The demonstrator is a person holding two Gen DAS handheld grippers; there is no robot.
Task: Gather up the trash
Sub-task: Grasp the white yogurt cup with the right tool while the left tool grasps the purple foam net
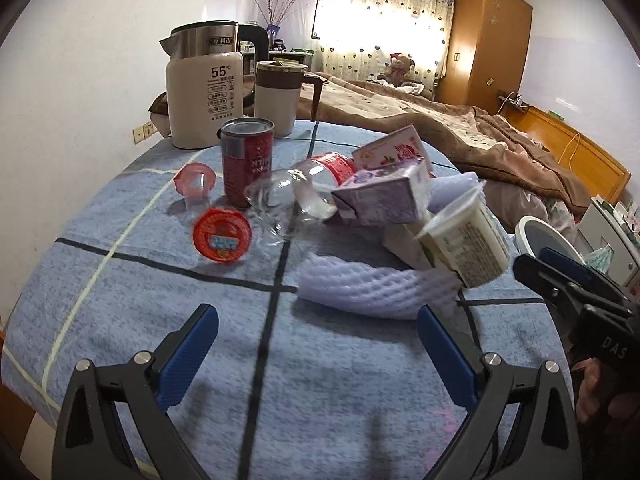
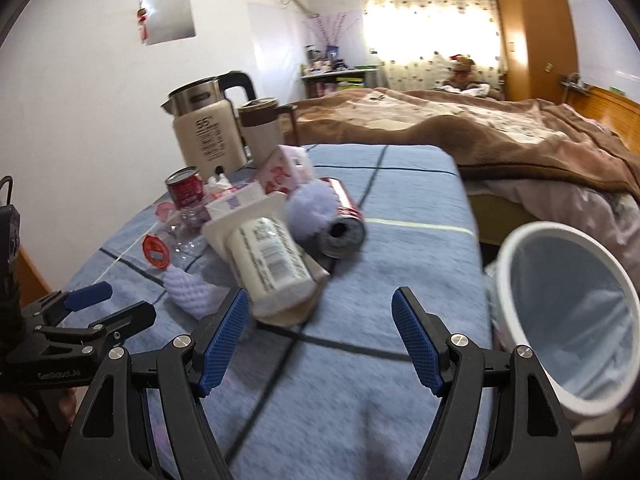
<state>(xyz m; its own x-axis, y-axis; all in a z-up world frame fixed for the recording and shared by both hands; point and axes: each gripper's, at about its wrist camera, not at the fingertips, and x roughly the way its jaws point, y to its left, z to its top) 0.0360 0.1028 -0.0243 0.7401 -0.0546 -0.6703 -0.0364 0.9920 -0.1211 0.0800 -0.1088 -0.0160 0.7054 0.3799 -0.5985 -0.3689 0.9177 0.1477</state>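
With both grippers' fingers wide and empty, we note the white ribbed-label yogurt cup (image 2: 272, 264) lying tilted on the trash pile near the bench's right edge, beside the white lined bin (image 2: 568, 320); an off-centre grasp could roll it floorward.

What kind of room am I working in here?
Most likely a bedroom: a bed with a brown blanket, a wooden wardrobe and a curtained window lie behind the cloth-covered table.
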